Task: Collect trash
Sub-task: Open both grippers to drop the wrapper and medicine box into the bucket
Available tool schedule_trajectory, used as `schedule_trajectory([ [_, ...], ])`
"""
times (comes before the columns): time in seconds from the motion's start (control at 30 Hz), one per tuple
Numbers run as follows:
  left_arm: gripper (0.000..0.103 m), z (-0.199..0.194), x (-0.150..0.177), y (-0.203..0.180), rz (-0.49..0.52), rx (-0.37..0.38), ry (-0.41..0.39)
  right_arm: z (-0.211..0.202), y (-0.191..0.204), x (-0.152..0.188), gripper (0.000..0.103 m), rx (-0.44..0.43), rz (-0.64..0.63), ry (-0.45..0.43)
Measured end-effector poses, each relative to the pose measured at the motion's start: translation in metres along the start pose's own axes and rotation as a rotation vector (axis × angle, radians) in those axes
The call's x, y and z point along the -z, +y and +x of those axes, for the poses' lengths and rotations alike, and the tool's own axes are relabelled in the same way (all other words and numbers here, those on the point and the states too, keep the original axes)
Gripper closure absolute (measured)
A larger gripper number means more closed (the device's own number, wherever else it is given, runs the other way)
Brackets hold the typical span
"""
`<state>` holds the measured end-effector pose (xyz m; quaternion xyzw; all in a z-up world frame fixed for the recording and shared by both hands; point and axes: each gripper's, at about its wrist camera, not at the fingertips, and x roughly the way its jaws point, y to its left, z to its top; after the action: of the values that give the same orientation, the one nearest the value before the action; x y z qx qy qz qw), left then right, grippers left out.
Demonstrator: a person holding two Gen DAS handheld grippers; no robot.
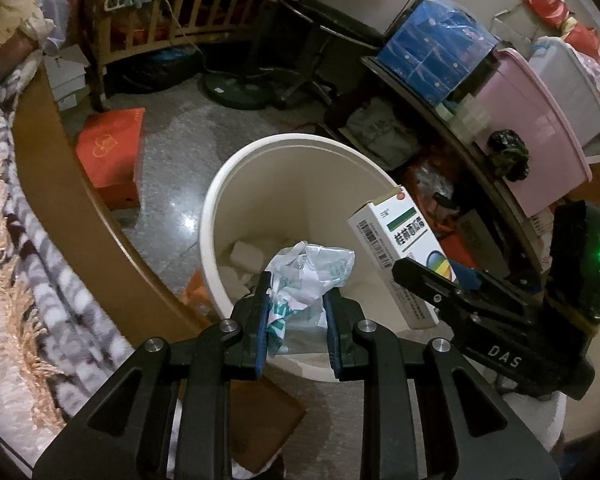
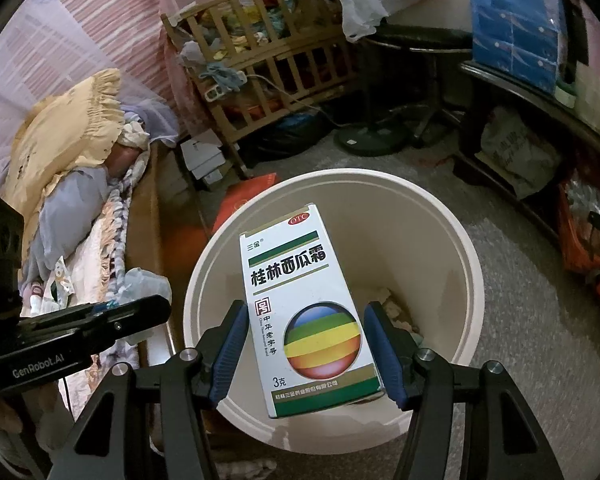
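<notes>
A cream round trash bin point(image 1: 260, 168) stands on the floor, with some white scraps at its bottom; it also shows in the right wrist view point(image 2: 432, 240). My left gripper point(image 1: 298, 312) is shut on a crumpled white and green plastic wrapper point(image 1: 312, 268), held over the bin's near rim. My right gripper point(image 2: 306, 350) is shut on a white medicine box point(image 2: 300, 300) with green stripes and a coloured sphere, held over the bin's opening. The box point(image 1: 396, 236) and right gripper point(image 1: 440, 280) also show in the left wrist view, at the bin's right side.
A bed with a fringed blanket point(image 1: 24, 240) and wooden edge lies left of the bin. An orange box point(image 1: 112, 152) sits on the floor. A wooden crib point(image 2: 268, 72), a fan base point(image 1: 236, 88) and a shelf with pink tubs point(image 1: 532, 128) stand behind and right.
</notes>
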<state>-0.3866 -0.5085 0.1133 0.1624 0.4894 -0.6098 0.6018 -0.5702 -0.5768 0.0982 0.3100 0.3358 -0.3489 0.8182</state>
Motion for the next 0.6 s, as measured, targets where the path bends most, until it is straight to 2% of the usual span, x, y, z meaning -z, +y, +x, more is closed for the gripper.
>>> schedule_trajectory([
  [0.07,0.078,0.001,0.0,0.0,0.0,0.015,-0.004,0.0,-0.002,0.0,0.045,0.005,0.003,-0.001],
  [0.2,0.048,0.0,-0.001,-0.002,-0.015,0.053,-0.018,0.001,-0.006,-0.001,0.045,0.023,0.016,-0.004],
  [0.3,0.047,-0.004,-0.001,0.0,-0.02,0.054,-0.023,0.003,-0.004,0.0,0.045,0.042,0.01,0.0],
  [0.4,0.047,-0.009,0.0,0.004,-0.029,0.032,-0.022,0.004,-0.001,0.003,0.04,0.023,0.011,0.009],
  [0.6,0.047,-0.03,0.008,0.015,-0.019,-0.069,-0.058,0.011,0.021,0.006,0.039,-0.008,-0.016,0.039],
])
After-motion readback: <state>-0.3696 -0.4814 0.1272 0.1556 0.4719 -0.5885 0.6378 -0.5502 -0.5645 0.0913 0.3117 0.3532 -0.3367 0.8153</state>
